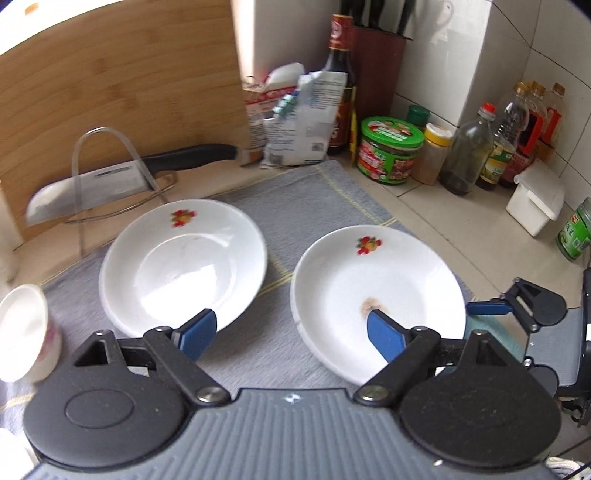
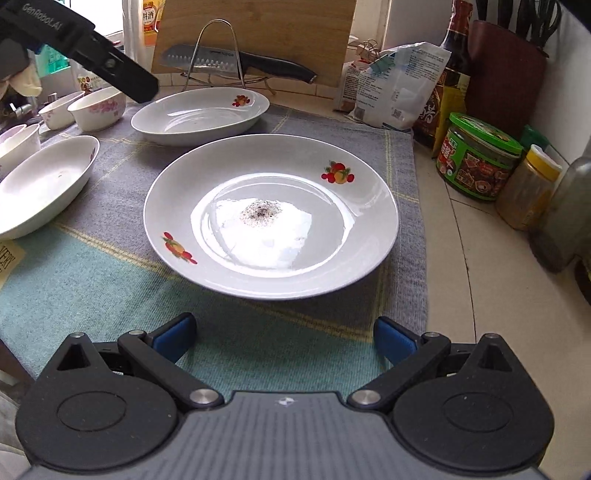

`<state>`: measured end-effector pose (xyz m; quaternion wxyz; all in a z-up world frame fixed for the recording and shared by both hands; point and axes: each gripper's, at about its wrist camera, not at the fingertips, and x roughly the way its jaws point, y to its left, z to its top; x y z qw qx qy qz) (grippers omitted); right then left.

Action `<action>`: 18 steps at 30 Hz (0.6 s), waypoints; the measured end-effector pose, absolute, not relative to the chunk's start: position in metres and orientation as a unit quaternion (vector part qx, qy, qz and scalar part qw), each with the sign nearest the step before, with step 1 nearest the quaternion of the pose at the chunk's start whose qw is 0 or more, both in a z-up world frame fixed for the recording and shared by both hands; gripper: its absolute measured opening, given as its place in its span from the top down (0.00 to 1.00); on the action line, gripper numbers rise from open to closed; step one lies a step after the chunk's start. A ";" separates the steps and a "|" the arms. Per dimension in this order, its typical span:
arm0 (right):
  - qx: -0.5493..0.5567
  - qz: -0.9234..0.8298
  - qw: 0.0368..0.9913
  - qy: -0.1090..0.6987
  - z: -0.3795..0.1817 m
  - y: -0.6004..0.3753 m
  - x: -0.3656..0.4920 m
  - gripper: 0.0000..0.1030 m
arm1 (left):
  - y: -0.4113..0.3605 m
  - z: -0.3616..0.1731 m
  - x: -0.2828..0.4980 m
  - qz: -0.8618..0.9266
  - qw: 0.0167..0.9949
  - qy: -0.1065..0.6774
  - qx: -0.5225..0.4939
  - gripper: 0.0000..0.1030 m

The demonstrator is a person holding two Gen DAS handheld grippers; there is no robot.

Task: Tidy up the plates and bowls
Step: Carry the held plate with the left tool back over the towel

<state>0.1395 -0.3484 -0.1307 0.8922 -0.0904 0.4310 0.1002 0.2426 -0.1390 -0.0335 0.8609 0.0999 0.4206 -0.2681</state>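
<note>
Plates: two white ones with fruit decals side by side on grey cloth [image 1: 295, 192] on table [image 1: 443, 221], apart, not touching. Near plate [image 2: 271, 216] directly ahead of right claw [image 2: 284, 341], dark speckled stain at centre; same plate [image 1: 378, 295] on right in left wrist view. Far plate [image 2: 201, 114] behind it, toward knife rack [image 2: 218, 55]; same plate [image 1: 183, 264] on left in left wrist view. Third white dish [image 2: 44, 184] at left edge of cloth, partly out of frame. Small floral bowls [image 2: 98, 109] beyond it, near table's left end.

Left claw [image 1: 291, 334] released, wide apart, holding nothing; hovering above gap between both plates, left pad over far plate's near rim, right pad over near plate's inside. Right claw also released, empty, just short of near plate's rim, low over cloth.

Knife [image 2: 236, 61] lying across rack, cutting board [image 2: 258, 33] upright behind. Jars and bottles [image 2: 476, 158] clustered along right wall.
</note>
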 end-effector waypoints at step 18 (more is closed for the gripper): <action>-0.095 0.035 0.911 0.399 -0.092 -0.210 0.095 0.00 | 0.012 -0.038 0.192 -0.268 0.875 0.396 0.076 0.11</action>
